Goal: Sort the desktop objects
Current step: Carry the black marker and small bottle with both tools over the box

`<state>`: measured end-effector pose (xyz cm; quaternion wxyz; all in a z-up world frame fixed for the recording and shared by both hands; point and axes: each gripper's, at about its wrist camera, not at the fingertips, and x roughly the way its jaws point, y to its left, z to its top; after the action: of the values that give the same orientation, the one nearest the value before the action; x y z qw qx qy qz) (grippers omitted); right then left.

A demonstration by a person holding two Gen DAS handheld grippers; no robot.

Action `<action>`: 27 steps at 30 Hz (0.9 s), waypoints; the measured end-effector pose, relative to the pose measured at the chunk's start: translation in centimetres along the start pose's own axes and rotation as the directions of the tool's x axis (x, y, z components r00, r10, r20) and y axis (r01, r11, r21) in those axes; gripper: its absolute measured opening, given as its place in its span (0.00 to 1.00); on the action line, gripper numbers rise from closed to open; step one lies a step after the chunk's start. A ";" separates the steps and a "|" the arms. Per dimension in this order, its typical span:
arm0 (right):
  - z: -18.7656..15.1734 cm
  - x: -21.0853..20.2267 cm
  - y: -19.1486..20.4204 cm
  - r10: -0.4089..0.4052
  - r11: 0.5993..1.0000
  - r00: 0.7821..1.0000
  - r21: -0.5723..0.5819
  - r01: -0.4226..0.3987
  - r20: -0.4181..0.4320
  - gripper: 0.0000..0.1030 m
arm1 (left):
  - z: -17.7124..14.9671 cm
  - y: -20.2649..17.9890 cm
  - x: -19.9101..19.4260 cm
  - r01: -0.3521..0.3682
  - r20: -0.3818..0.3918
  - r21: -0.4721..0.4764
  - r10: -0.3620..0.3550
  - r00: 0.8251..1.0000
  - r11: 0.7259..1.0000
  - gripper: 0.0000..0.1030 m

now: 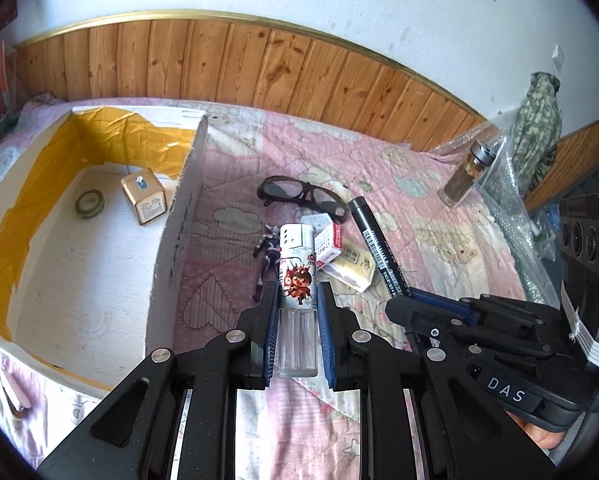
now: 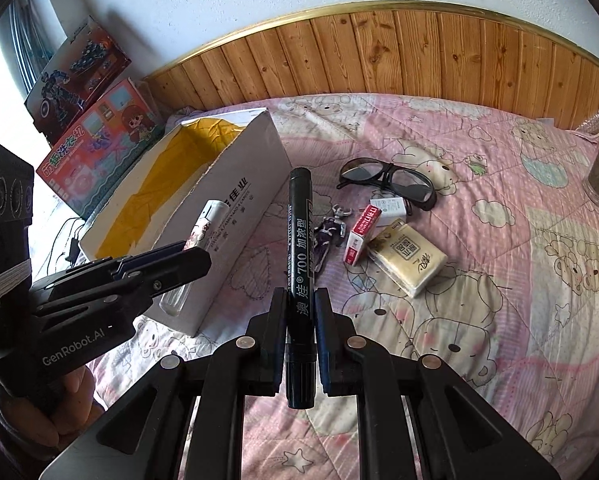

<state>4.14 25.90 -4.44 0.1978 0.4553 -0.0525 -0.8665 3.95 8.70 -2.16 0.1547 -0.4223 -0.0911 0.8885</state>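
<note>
Hard plastic, clear at the base: lighter (image 1: pixel 298 280) clamped between the 2 blue pads of the left gripper (image 1: pixel 298 300), raised over the pink quilt (image 1: pixel 439 216) just right of the white box (image 1: pixel 181 216). Probably light, stiff, slick; best gripped mid-body, gently.

Black barrel in the right view: marker (image 2: pixel 300 264) pinched by the right gripper (image 2: pixel 300 312) near its lower end, lengthwise, above the quilt. Likely light, rigid; round, prone to rolling.

"DAS" on right gripper (image 1: pixel 403 304) body; "GenRobot.AI" on left gripper (image 2: pixel 197 249) body; "700" (beside Chinese characters) on black marker (image 2: pixel 299 264); small print on cardboard box (image 2: pixel 235 216) unreadable.
</note>
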 end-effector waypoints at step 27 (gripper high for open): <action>2.5 0.1 9.8 0.047 0.988 0.996 -0.148 -0.036 0.072 0.14 | 2.5 8.5 -7.3 -0.085 0.157 -0.131 0.105 0.982 0.988 0.18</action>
<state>4.93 16.67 -0.43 0.2467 0.4052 -0.0055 -0.8803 4.69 -1.87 2.23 0.0776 -0.3609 -0.1377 0.9191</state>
